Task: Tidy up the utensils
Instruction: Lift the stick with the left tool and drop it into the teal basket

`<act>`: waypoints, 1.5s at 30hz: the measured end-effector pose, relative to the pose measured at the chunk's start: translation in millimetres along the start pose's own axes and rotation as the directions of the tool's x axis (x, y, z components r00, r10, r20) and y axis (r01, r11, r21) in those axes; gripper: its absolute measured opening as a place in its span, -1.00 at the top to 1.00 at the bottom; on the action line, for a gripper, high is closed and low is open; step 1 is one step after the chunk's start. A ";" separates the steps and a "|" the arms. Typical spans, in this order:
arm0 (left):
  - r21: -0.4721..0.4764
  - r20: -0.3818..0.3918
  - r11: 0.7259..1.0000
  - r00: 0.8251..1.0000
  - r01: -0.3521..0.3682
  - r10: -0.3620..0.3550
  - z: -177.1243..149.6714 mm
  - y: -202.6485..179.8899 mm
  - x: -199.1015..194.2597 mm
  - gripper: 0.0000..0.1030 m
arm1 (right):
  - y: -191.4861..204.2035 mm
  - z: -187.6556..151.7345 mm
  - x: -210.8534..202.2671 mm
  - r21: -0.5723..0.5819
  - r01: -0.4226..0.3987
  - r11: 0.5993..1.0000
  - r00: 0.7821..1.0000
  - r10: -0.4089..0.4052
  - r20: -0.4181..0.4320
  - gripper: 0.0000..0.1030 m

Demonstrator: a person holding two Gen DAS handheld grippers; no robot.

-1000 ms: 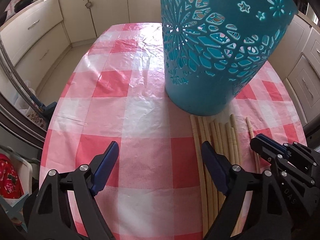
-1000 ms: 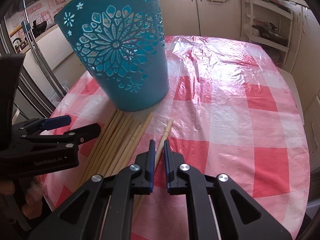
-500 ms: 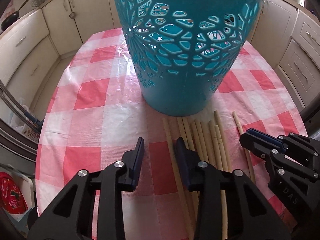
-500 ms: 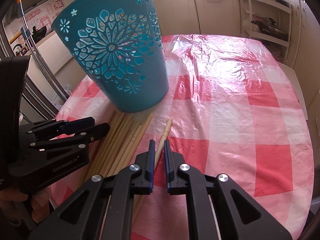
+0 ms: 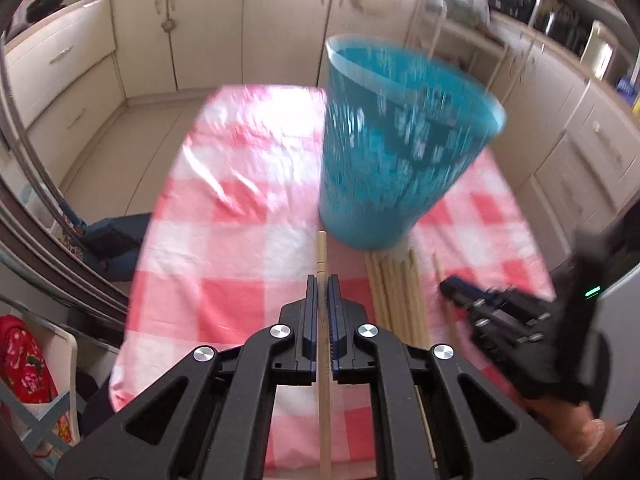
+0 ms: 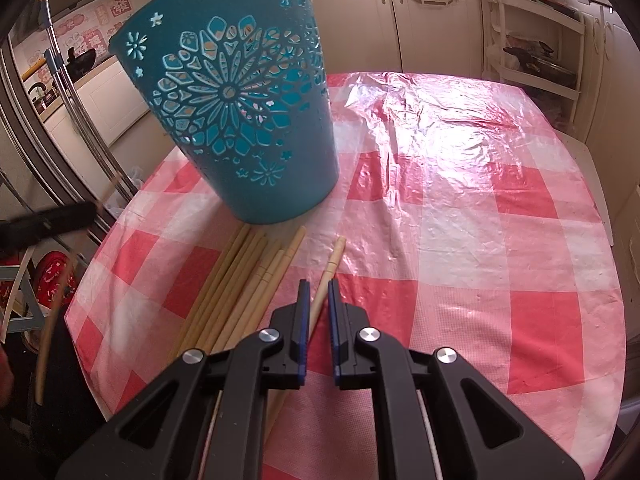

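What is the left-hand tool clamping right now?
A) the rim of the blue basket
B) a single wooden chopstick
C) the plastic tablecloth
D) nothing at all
B: in the left wrist view the left gripper has its jaws shut on one chopstick, whose tip juts out toward the blue basket, while the other chopsticks lie on the table.

Table in pink checked cloth (image 6: 460, 240), teal basket (image 6: 248, 128), loose chopsticks (image 6: 240, 280)
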State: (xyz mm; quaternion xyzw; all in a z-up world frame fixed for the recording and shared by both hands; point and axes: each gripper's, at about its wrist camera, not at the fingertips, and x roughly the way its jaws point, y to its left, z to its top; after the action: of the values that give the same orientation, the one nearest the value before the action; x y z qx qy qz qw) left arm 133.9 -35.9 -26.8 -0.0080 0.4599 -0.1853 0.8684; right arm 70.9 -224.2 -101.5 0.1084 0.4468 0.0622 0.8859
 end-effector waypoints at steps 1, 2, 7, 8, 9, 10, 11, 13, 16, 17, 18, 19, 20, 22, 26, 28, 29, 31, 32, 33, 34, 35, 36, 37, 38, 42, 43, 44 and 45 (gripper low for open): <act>-0.009 0.041 1.000 0.999 0.011 -0.010 7.8 2.9 -16.6 0.91 | 0.0 0.0 -0.2 0.000 0.001 1.000 1.000 -0.001 0.001 0.81; -0.014 0.081 1.000 0.997 0.020 -0.018 14.9 4.0 -31.4 0.91 | 0.0 -0.1 -0.4 -0.001 0.001 1.000 1.000 -0.001 0.001 0.81; -0.002 0.315 0.998 0.947 0.063 -0.060 62.2 -9.5 -95.0 0.91 | 0.2 -0.8 -1.4 0.001 0.001 1.000 1.000 -0.001 0.006 0.81; -0.001 0.352 0.998 0.934 0.065 -0.061 71.8 -15.1 -99.7 0.91 | 0.1 -1.0 -1.5 0.002 0.001 1.000 1.000 -0.001 0.007 0.81; 0.002 0.392 0.998 0.918 0.070 -0.065 80.8 -20.0 -104.1 0.91 | 0.4 -1.4 -1.6 0.003 0.001 1.000 1.000 -0.001 0.008 0.81; 0.004 0.432 0.998 0.900 0.067 -0.062 89.5 -25.5 -106.2 0.91 | 0.5 -1.8 -1.8 0.003 0.001 1.000 1.000 -0.001 0.009 0.81; 0.002 0.465 0.998 0.884 0.061 -0.055 98.9 -29.1 -105.8 0.91 | 0.3 -1.8 -2.1 0.004 0.000 1.000 1.000 0.000 0.010 0.81; -0.018 0.501 0.997 0.864 0.071 -0.052 118.1 -35.0 -98.0 0.91 | 0.0 -1.5 -1.8 0.003 -0.001 1.000 1.000 0.001 0.011 0.80; -0.053 0.547 0.997 0.837 0.059 -0.020 138.3 -46.6 -90.5 0.91 | -0.3 -0.8 -2.0 0.001 -0.005 1.000 1.000 0.005 0.011 0.76; -0.066 0.561 0.996 0.828 0.054 -0.007 144.1 -48.4 -84.4 0.91 | 0.8 -1.8 -1.8 -0.001 -0.007 1.000 1.000 0.007 0.012 0.74; -0.078 0.574 0.996 0.819 0.048 0.005 149.3 -49.6 -78.5 0.91 | 1.3 -2.0 -1.6 -0.002 -0.009 1.000 1.000 0.009 0.012 0.71; -0.086 0.585 0.996 0.811 0.038 0.020 153.2 -50.9 -72.8 0.91 | 1.4 -1.9 -1.6 -0.004 -0.011 1.000 1.000 0.012 0.012 0.70; -0.094 0.597 0.995 0.802 0.028 0.034 157.3 -52.4 -67.0 0.91 | 1.8 -2.1 -1.7 -0.005 -0.014 1.000 1.000 0.014 0.013 0.67; -0.113 0.608 0.994 0.792 0.015 0.057 164.5 -54.4 -54.0 0.91 | 2.4 -2.3 -1.5 -0.009 -0.018 1.000 1.000 0.018 0.013 0.64; -0.134 0.593 0.991 0.801 -0.008 0.087 169.0 -58.6 -23.7 0.91 | 4.3 -1.7 -0.8 -0.018 -0.020 1.000 1.000 0.021 0.012 0.57; -0.133 0.586 0.991 0.804 -0.026 0.100 163.5 -60.1 -13.1 0.91 | 4.6 -1.6 -0.4 -0.021 -0.023 1.000 1.000 0.023 0.011 0.54; -0.128 0.584 0.991 0.805 -0.037 0.105 161.0 -61.0 -8.8 0.91 | 4.7 -1.6 -0.3 -0.022 -0.024 0.999 1.000 0.024 0.011 0.53; -0.116 0.577 0.992 0.809 -0.055 0.112 154.2 -62.9 -1.6 0.91 | 5.1 -1.5 0.0 -0.023 -0.024 0.999 1.000 0.024 0.010 0.52; -0.108 0.568 0.992 0.815 -0.061 0.112 152.7 -63.3 2.2 0.91 | 5.2 -1.5 0.1 -0.023 -0.023 0.999 1.000 0.024 0.010 0.51; -0.100 0.561 0.993 0.820 -0.069 0.113 148.0 -63.4 4.9 0.91 | 5.5 -1.6 0.2 -0.024 -0.022 0.999 1.000 0.023 0.011 0.51; -0.094 0.554 0.993 0.825 -0.075 0.114 143.6 -64.2 6.7 0.91 | 5.8 -1.5 0.3 -0.025 -0.022 0.999 1.000 0.022 0.011 0.51; -0.086 0.541 0.993 0.833 -0.082 0.116 139.7 -64.1 9.2 0.91 | 5.8 -1.3 0.4 -0.025 -0.021 0.999 1.000 0.021 0.011 0.51; -0.080 0.526 0.993 0.842 -0.089 0.118 137.8 -63.7 11.9 0.91 | 6.1 -1.4 0.5 -0.026 -0.021 0.999 1.000 0.021 0.011 0.51; -0.075 0.514 0.993 0.850 -0.094 0.119 133.9 -63.7 13.9 0.90 | 6.5 -1.4 0.6 -0.026 -0.020 0.999 1.000 0.020 0.011 0.51; -0.067 0.498 0.993 0.859 -0.099 0.120 129.8 -63.4 16.2 0.89 | 6.6 -1.6 0.6 -0.027 -0.020 0.999 1.000 0.020 0.011 0.51; -0.073 0.469 0.988 0.869 -0.137 0.155 113.9 -55.1 11.5 0.18 | 6.8 -2.0 0.5 -0.029 -0.018 0.999 1.000 0.018 0.012 0.51; -0.089 0.473 0.985 0.865 -0.145 0.170 109.3 -51.0 6.8 0.03 | 6.7 -2.1 0.4 -0.029 -0.018 0.999 1.000 0.019 0.012 0.51; -0.107 0.481 0.983 0.857 -0.151 0.184 104.1 -45.7 0.3 -0.13 | 6.6 -1.9 0.2 -0.028 -0.020 0.999 1.000 0.021 0.011 0.51; -0.120 0.488 0.981 0.851 -0.154 0.193 98.5 -39.8 -6.9 -0.20 | 6.5 -2.0 0.2 -0.028 -0.021 0.999 1.000 0.022 0.011 0.51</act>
State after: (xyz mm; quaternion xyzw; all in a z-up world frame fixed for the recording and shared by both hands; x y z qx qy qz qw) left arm 196.9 -86.1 42.9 -0.0470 0.2263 -0.0801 0.9696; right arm 69.3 -217.6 -101.2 0.1014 0.4396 0.0772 0.8891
